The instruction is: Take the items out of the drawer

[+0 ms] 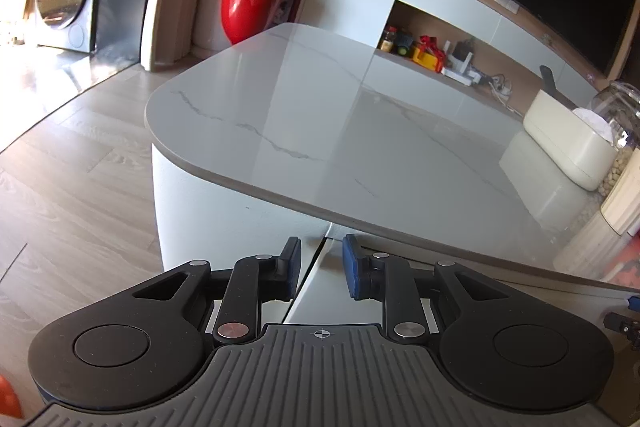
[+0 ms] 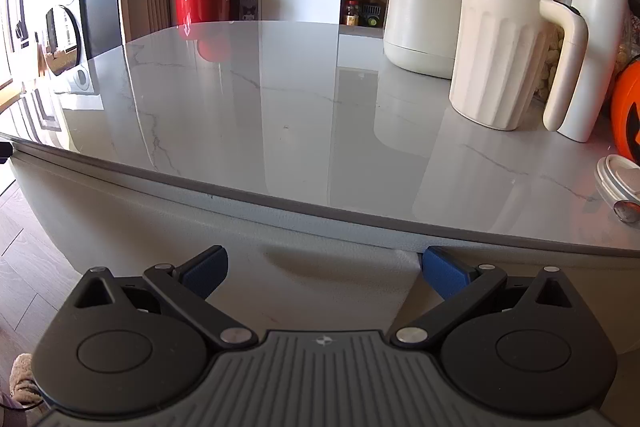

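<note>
I hold both grippers below the grey marble-look tabletop [image 2: 280, 99] — right gripper [image 2: 322, 267] spread wide, left gripper [image 1: 320, 267] narrowly parted, both empty — facing the stiff white drawer front [image 2: 320, 251], best gripped under its shallow recess, I judge.

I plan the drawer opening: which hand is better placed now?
Right, probably. The right gripper, wide open, frames the recessed pull on the drawer front; the left gripper faces only a seam between panels.
</note>
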Demonstrator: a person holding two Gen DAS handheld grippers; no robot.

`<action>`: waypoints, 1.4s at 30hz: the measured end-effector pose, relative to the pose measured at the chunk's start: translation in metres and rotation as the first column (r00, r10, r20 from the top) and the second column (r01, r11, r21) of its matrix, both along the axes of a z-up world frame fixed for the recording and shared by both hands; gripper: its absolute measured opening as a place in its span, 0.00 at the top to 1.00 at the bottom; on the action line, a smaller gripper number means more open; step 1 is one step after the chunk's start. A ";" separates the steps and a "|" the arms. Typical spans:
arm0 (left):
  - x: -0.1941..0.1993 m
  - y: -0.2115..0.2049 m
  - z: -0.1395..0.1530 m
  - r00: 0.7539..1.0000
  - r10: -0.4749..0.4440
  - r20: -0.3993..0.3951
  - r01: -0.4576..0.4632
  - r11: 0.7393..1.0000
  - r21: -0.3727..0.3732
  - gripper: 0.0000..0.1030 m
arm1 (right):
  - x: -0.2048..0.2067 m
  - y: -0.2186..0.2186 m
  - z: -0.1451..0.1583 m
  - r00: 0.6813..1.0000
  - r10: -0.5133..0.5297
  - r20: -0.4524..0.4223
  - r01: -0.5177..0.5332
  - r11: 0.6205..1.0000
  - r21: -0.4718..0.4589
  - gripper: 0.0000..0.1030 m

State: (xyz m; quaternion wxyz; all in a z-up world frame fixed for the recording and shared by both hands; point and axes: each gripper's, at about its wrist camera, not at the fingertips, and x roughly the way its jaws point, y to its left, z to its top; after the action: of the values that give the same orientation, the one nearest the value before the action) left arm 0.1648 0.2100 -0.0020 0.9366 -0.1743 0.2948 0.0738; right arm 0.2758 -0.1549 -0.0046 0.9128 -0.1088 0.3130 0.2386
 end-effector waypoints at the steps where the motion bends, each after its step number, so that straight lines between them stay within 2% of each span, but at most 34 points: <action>1: 0.000 -0.001 0.000 1.000 -0.005 -0.001 0.005 1.000 -0.003 0.76 | 0.000 0.001 0.000 1.000 0.001 0.002 -0.001 1.000 -0.008 0.00; 4: 0.000 -0.002 -0.001 1.000 -0.015 0.001 0.015 1.000 0.005 0.76 | -0.001 0.004 -0.005 1.000 -0.013 -0.002 0.012 0.999 -0.051 0.00; 6: 0.001 -0.001 -0.001 1.000 -0.010 0.006 0.010 1.000 -0.006 0.76 | 0.001 0.003 -0.007 1.000 -0.006 -0.028 0.005 0.999 -0.036 0.00; 9: 0.004 0.001 0.000 1.000 -0.002 0.009 0.002 1.000 -0.026 0.77 | 0.001 0.001 -0.006 1.000 -0.007 -0.018 0.007 1.000 -0.016 0.00; 12: 0.005 -0.001 0.000 1.000 -0.017 0.004 0.017 0.999 -0.029 0.84 | 0.004 -0.001 -0.004 0.999 -0.014 -0.032 0.015 1.000 0.015 0.00; 15: 0.006 -0.001 0.000 0.999 -0.045 -0.002 0.045 0.998 -0.052 0.73 | 0.007 -0.006 -0.003 0.999 -0.003 -0.050 0.005 0.999 0.039 0.00; 19: 0.005 -0.005 0.001 0.998 -0.061 -0.006 0.061 0.998 -0.029 0.69 | 0.009 -0.011 -0.002 0.997 0.007 -0.072 -0.002 0.998 0.067 0.00; 32: -0.007 -0.008 0.004 0.997 -0.075 -0.019 0.075 0.997 -0.030 0.70 | -0.003 -0.019 -0.002 0.996 0.049 -0.081 -0.045 0.997 0.062 0.00; 33: -0.009 -0.009 0.006 0.998 -0.062 -0.011 0.062 0.998 -0.012 0.76 | -0.004 -0.019 -0.002 0.995 0.052 -0.083 -0.047 0.997 0.063 0.00; 34: -0.013 -0.014 0.012 0.998 -0.053 0.023 0.053 0.998 0.039 0.80 | -0.004 -0.018 -0.001 0.995 0.053 -0.085 -0.048 0.997 0.056 0.00; 36: -0.019 -0.033 0.026 0.994 -0.056 0.099 0.040 0.986 0.159 0.79 | -0.010 -0.013 0.003 0.998 0.025 -0.062 -0.023 0.999 0.043 0.00; 37: -0.018 -0.040 0.030 0.992 -0.059 0.112 0.039 0.984 0.173 0.79 | -0.014 -0.008 0.007 0.999 0.015 -0.033 -0.014 0.999 0.036 0.00; 39: -0.012 -0.055 0.030 0.994 -0.046 0.100 0.033 0.991 0.126 0.79 | -0.023 0.006 0.015 1.000 -0.006 0.027 0.005 0.999 0.043 0.00; 42: -0.004 -0.079 0.017 0.999 -0.029 0.041 0.026 0.998 0.056 0.79 | -0.025 0.033 0.016 0.999 -0.044 0.011 0.043 0.996 0.074 0.00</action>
State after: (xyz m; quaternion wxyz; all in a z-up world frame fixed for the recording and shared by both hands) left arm 0.1610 0.1314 0.0152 0.9479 -0.1457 0.2755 0.0655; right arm 0.2510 -0.1222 0.0117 0.9231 -0.0695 0.3007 0.2296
